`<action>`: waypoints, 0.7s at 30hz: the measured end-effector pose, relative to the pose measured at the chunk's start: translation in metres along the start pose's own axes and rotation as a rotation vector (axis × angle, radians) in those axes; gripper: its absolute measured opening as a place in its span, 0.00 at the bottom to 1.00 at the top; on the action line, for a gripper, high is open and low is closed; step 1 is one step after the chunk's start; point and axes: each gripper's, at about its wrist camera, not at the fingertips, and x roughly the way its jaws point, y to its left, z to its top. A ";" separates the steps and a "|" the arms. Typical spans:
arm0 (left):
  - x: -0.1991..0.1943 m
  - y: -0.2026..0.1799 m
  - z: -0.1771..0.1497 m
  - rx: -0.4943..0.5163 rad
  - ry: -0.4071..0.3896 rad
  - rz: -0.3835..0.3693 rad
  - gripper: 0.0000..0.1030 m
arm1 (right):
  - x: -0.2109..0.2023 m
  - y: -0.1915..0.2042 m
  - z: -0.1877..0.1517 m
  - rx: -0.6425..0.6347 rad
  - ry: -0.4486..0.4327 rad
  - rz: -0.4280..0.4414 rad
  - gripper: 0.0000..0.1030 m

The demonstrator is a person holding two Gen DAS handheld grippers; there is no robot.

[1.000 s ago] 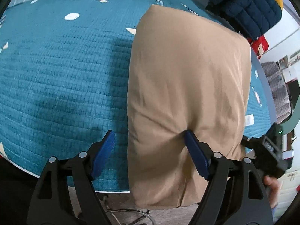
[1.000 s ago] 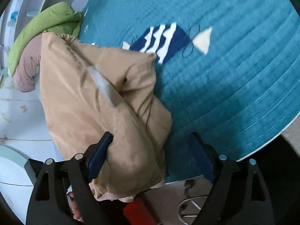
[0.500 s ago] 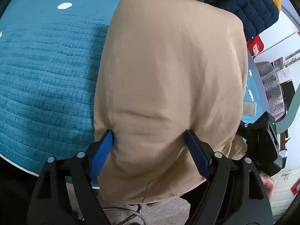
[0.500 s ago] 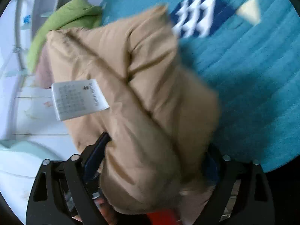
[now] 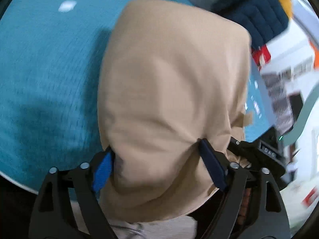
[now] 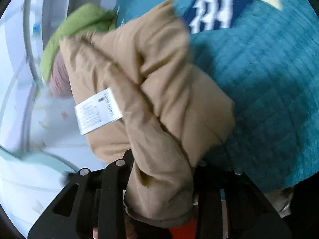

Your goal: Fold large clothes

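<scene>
Clearly the tan padded garment (image 5: pixel 171 91) is already a thick folded bundle, held up over the near edge of the bed's teal quilt (image 5: pixel 49 75), its lower part hanging past that edge. The left claw (image 5: pixel 157 165) has its blue pads pressed against both sides of the bundle's near end, jaws fairly wide around the bulk. The right claw (image 6: pixel 161 171) is clamped on a bunched fold at the bundle's other side, its pads buried in the cloth; a white care label (image 6: pixel 97 112) faces that camera.

To do this step well, I judge both claws should move together at one height, so the layers do not slide apart, and carry the bundle further onto the quilt before letting go. Padded cloth springs back, so press it flat after setting it down. Keep it away from the green garment (image 6: pixel 79 27) and the navy jacket (image 5: pixel 257 18) at the bed's far edge. Motion blur suggests slowing down.
</scene>
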 end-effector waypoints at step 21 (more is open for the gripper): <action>-0.176 0.156 0.108 0.103 -0.376 0.251 0.30 | 0.233 0.246 -0.035 -0.423 0.258 0.118 0.26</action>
